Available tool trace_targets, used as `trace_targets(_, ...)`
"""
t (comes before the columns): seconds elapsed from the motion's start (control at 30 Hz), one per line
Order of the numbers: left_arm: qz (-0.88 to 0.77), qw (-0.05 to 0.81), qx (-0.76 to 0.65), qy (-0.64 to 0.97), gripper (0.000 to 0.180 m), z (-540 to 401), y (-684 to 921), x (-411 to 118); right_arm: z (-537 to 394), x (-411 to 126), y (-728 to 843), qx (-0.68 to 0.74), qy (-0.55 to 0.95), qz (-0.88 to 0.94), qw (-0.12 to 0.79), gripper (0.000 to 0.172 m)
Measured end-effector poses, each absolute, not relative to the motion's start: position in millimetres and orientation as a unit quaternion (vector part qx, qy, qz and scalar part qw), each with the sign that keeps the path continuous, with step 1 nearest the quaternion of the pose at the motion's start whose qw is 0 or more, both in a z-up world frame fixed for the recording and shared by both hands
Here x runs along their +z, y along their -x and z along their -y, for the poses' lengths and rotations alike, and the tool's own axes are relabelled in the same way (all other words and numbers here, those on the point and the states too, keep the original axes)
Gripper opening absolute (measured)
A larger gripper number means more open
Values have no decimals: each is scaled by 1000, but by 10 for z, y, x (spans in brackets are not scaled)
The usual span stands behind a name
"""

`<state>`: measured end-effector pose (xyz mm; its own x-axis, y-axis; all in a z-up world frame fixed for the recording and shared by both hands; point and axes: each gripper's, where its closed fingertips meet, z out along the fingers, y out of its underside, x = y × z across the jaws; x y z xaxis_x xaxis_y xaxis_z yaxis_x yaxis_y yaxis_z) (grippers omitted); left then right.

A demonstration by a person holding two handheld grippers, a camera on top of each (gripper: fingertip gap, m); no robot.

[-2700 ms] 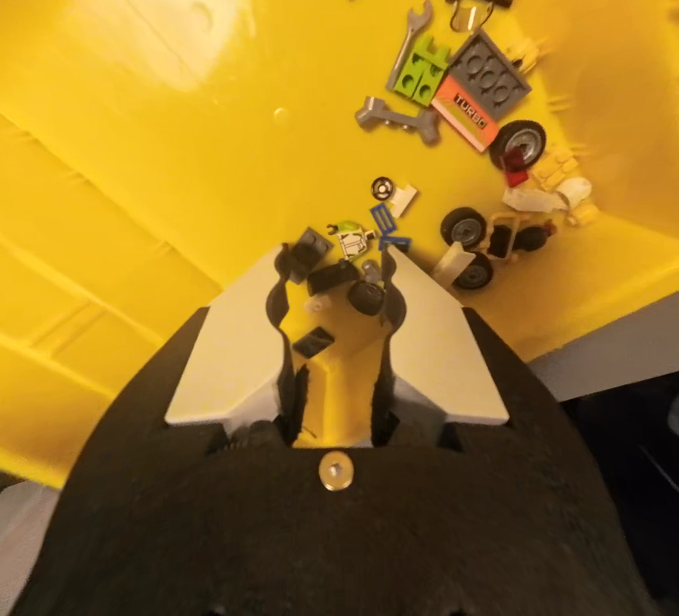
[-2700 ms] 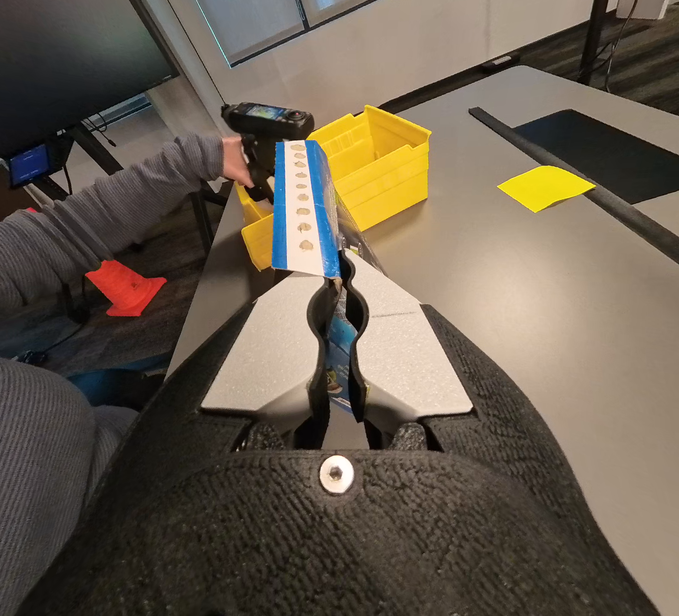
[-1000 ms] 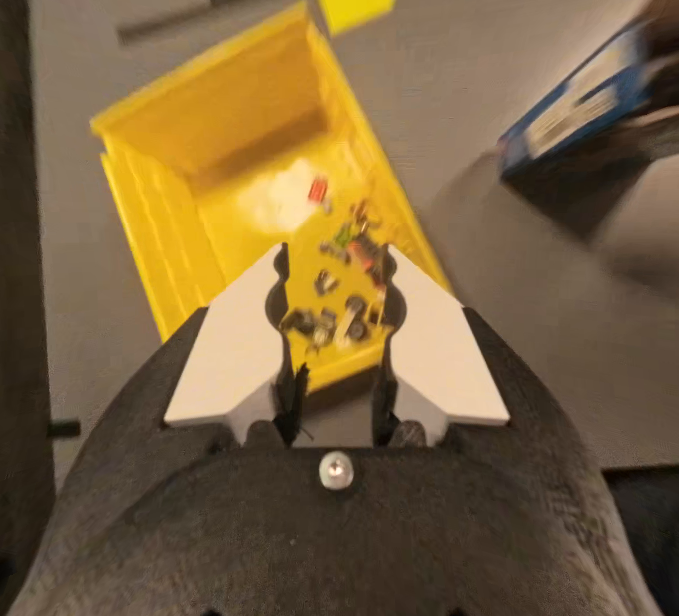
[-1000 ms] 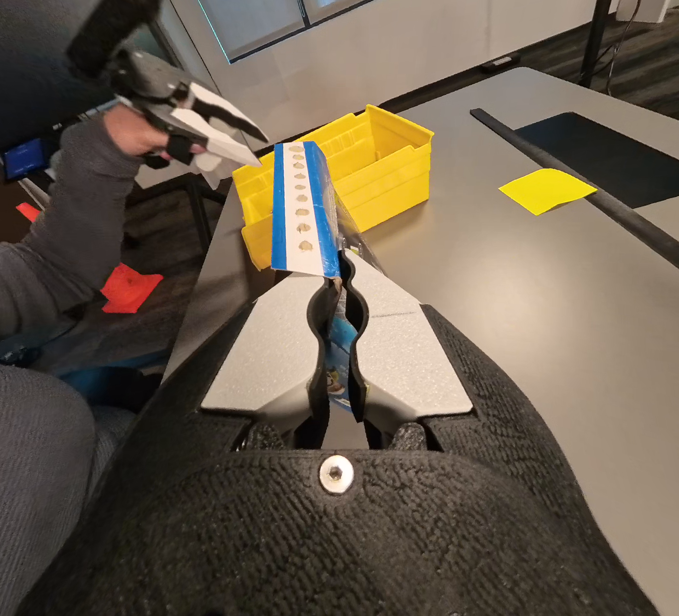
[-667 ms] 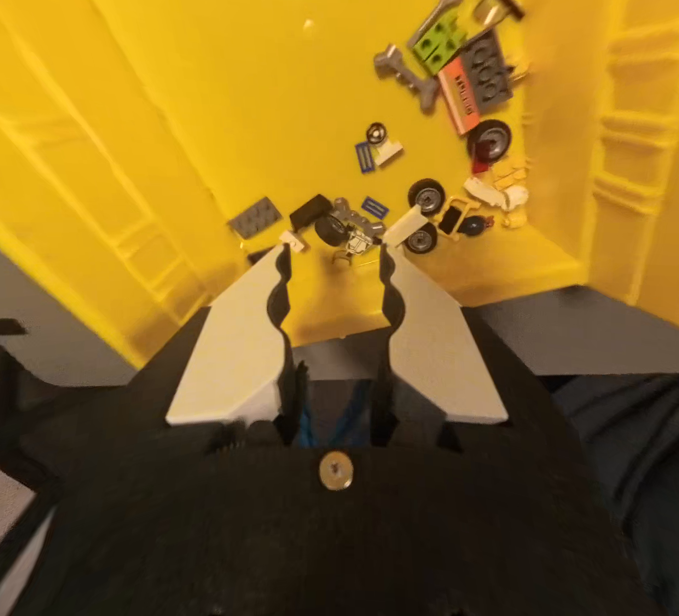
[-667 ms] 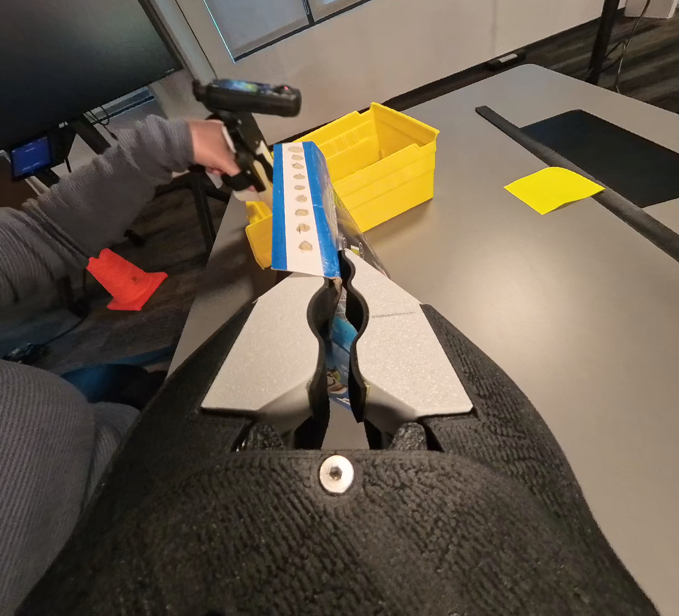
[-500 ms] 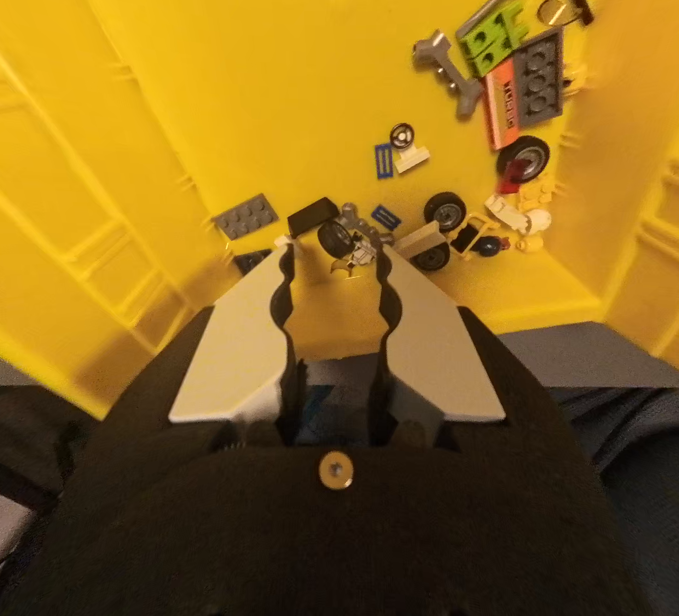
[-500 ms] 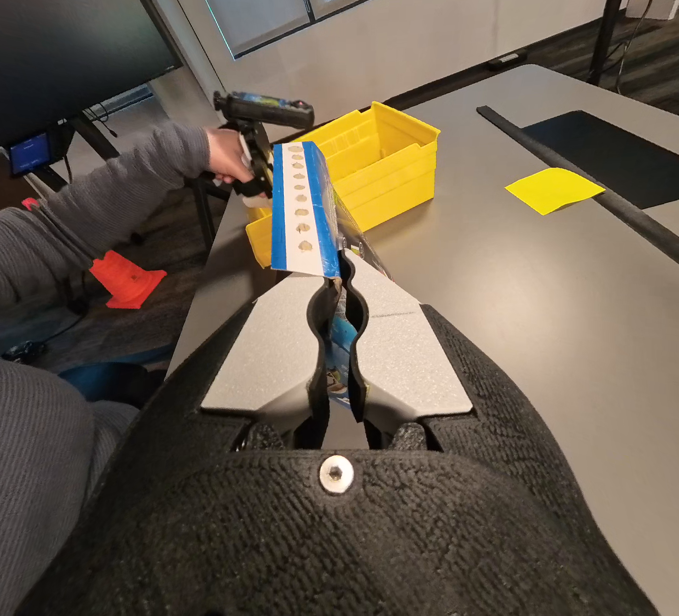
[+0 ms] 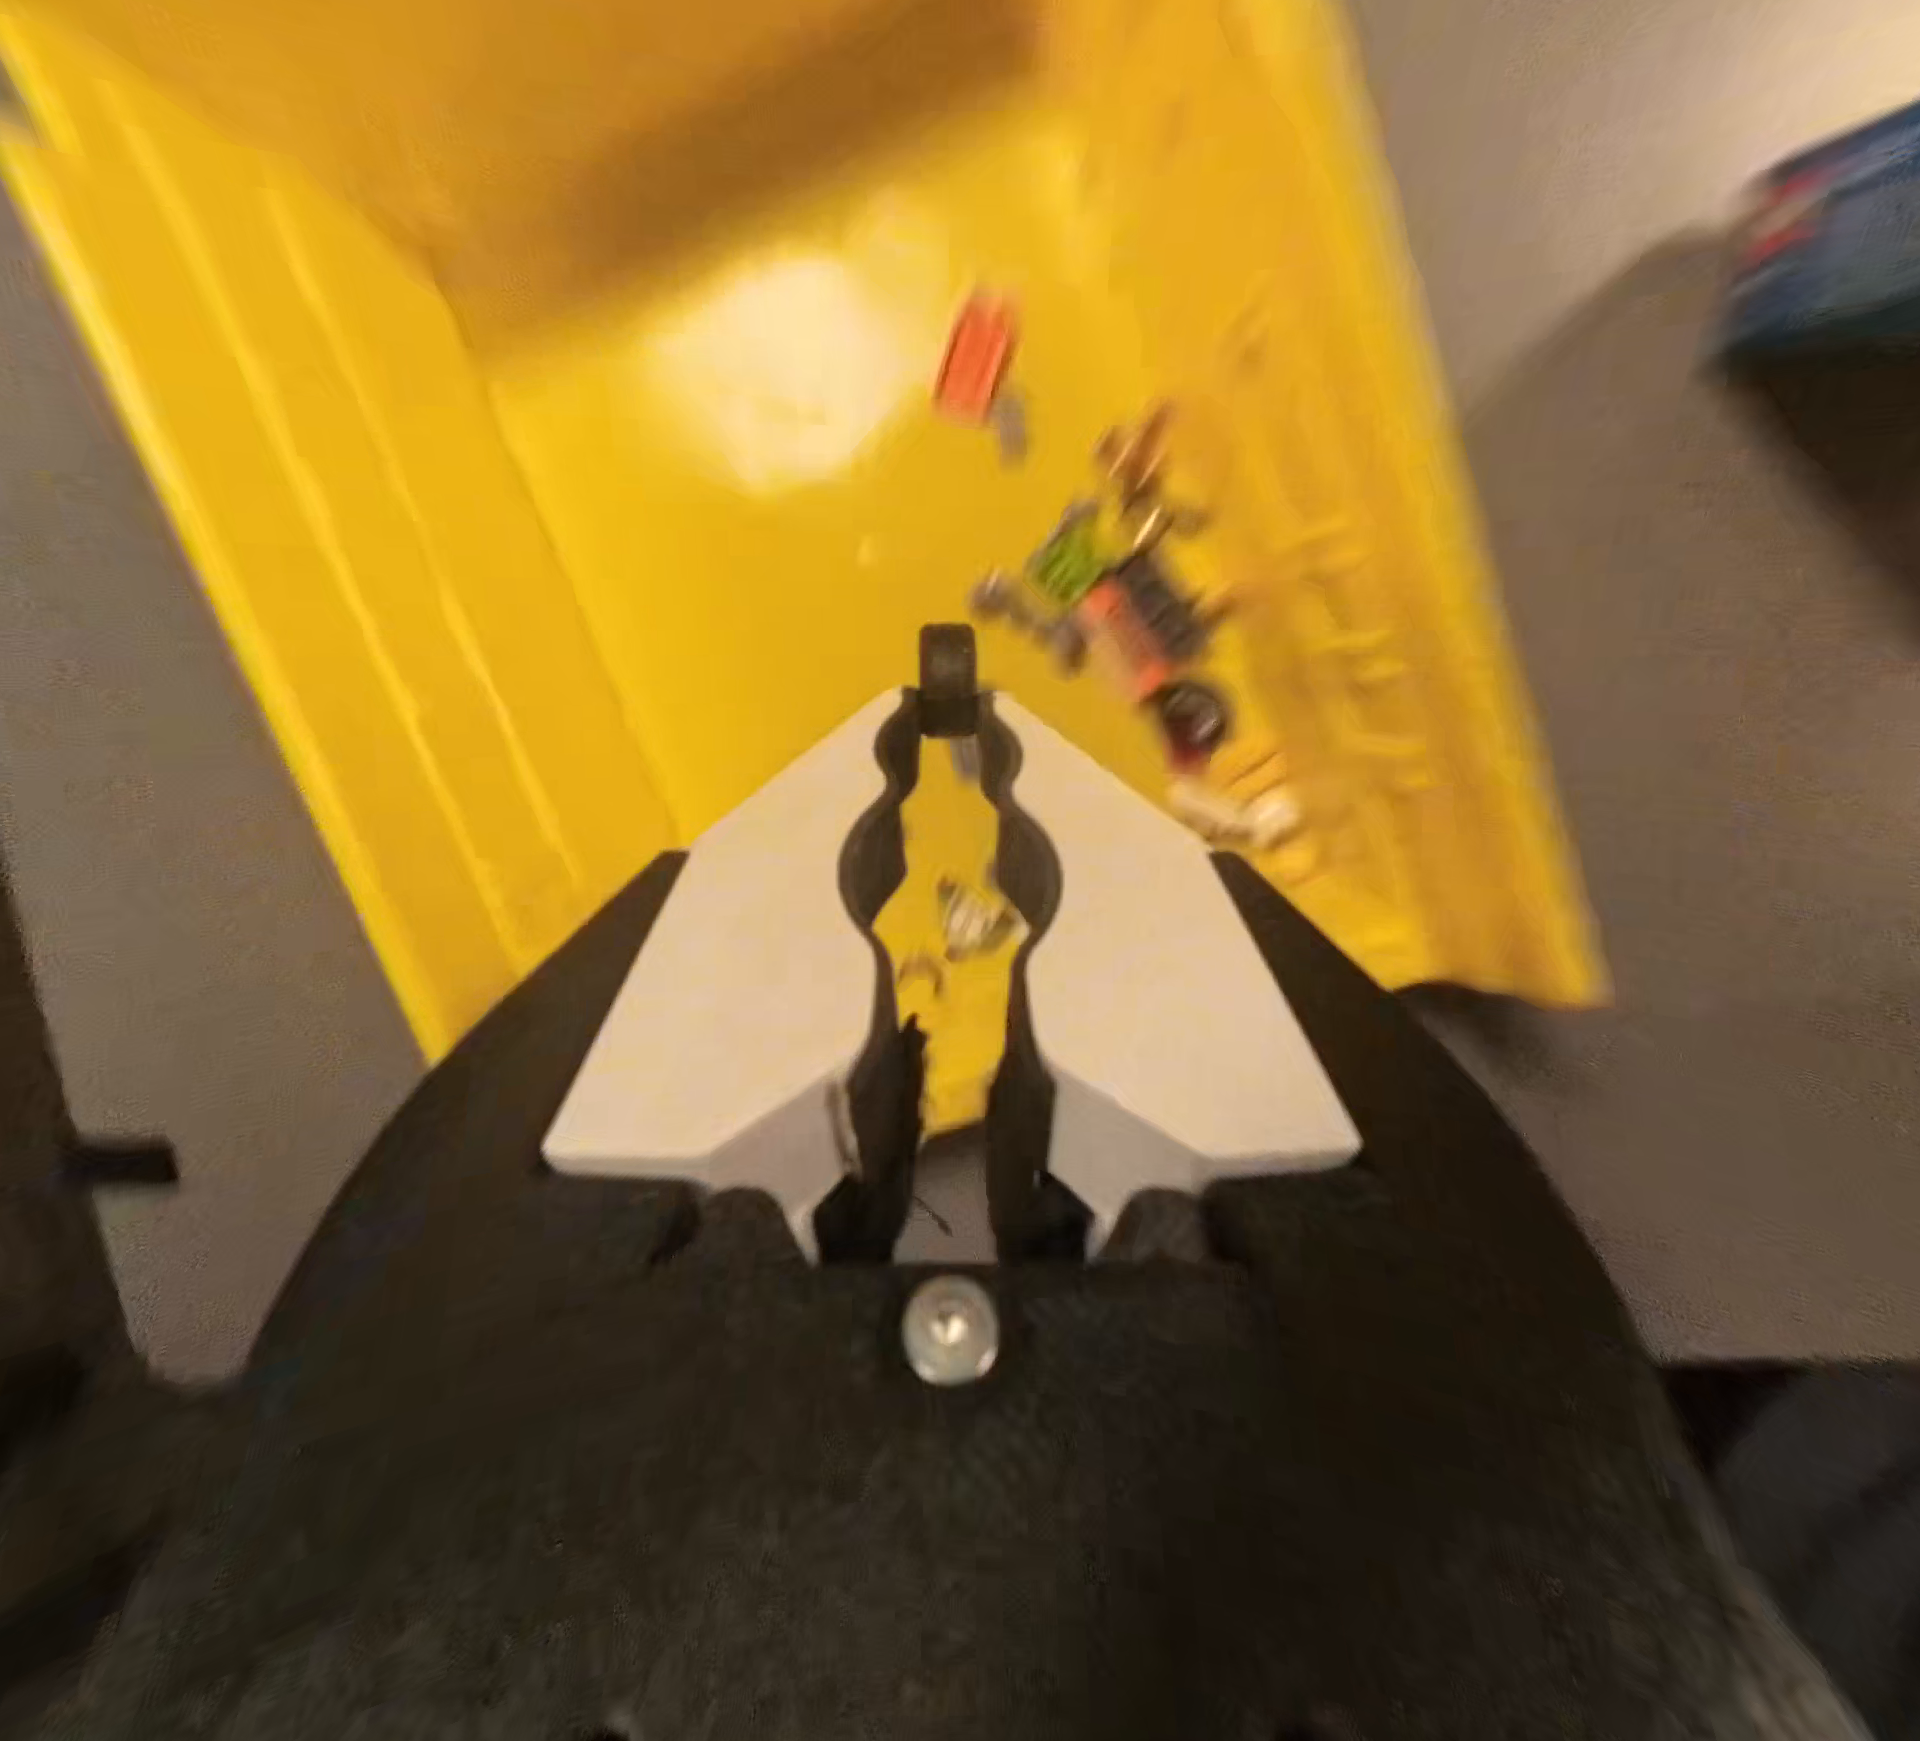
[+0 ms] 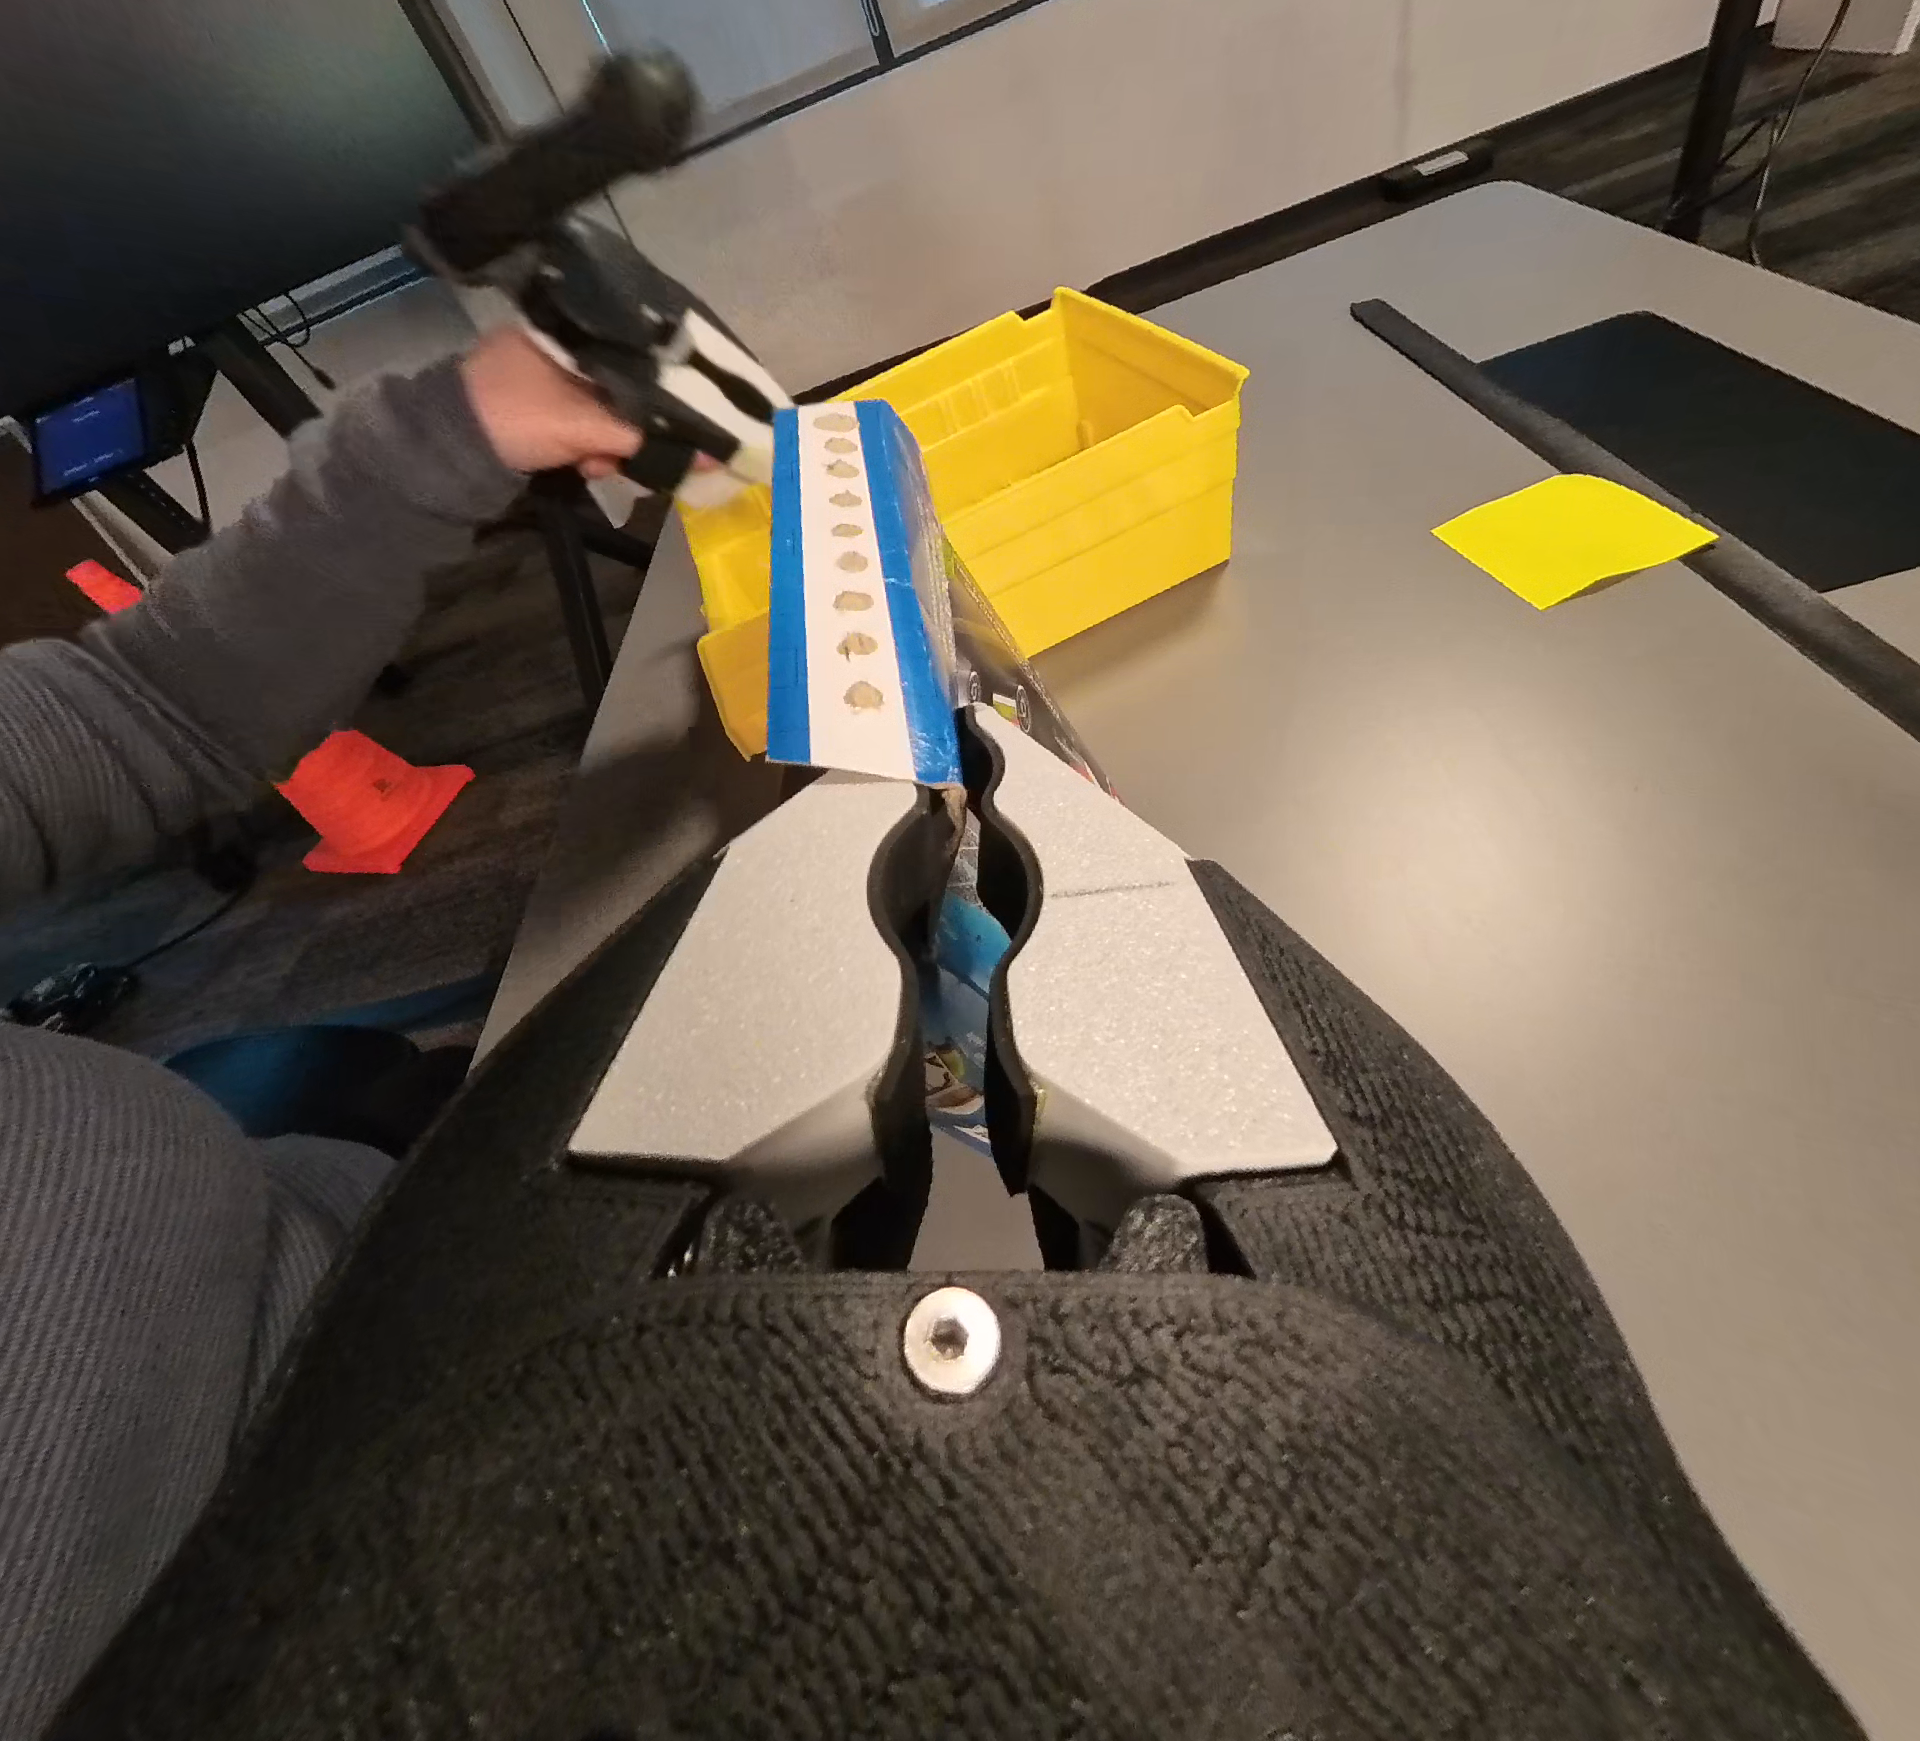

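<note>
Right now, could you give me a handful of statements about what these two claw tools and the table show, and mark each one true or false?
1. The left gripper pinches a small black wheel at its fingertips. True.
2. The right gripper is empty. False: it is clamped on a blue cardboard box.
3. The yellow bin stands on the floor. False: it stands on the grey table.
4. A yellow paper sheet lies on the table. True.
5. Small toy parts lie in the bin. True.
</note>
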<state>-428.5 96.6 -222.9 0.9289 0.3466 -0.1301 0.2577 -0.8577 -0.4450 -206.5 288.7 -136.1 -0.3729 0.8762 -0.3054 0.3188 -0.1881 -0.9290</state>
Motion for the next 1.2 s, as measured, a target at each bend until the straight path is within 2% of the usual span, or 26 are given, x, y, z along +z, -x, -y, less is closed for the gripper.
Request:
trace_targets(0.13,8,424,121,897,9,-1552,3492,-1334,-2901,-1362,2072,582,508,587,242,0)
trace_targets(0.2,-85,458,34,884,9,-1712,2792,-1176,-2901,-1361,2075,582,508,587,242,0)
trace_targets(0.37,-213,452,12,866,9,-2017,1992,-1186,-2894,-1359,2070,577,508,591,245,0)
trace_targets(0.6,-257,407,50,875,9,-2433,1899,-1512,-2889,-1358,2066,575,507,593,245,0)
trace_targets(0.73,-262,399,57,877,9,-2510,1916,-1584,-2887,-1359,2066,576,507,593,244,0)
trace_targets(0.83,-255,397,41,881,29,-2523,1896,-1598,-2886,-1359,2068,578,506,592,243,0)
trace_targets(1.07,-247,397,39,883,32,-2471,1937,-1579,-2873,-1360,2076,579,505,593,242,0)
trace_targets(1.2,-203,425,94,877,32,-2228,2276,-1329,-2883,-1361,2073,579,506,592,243,0)
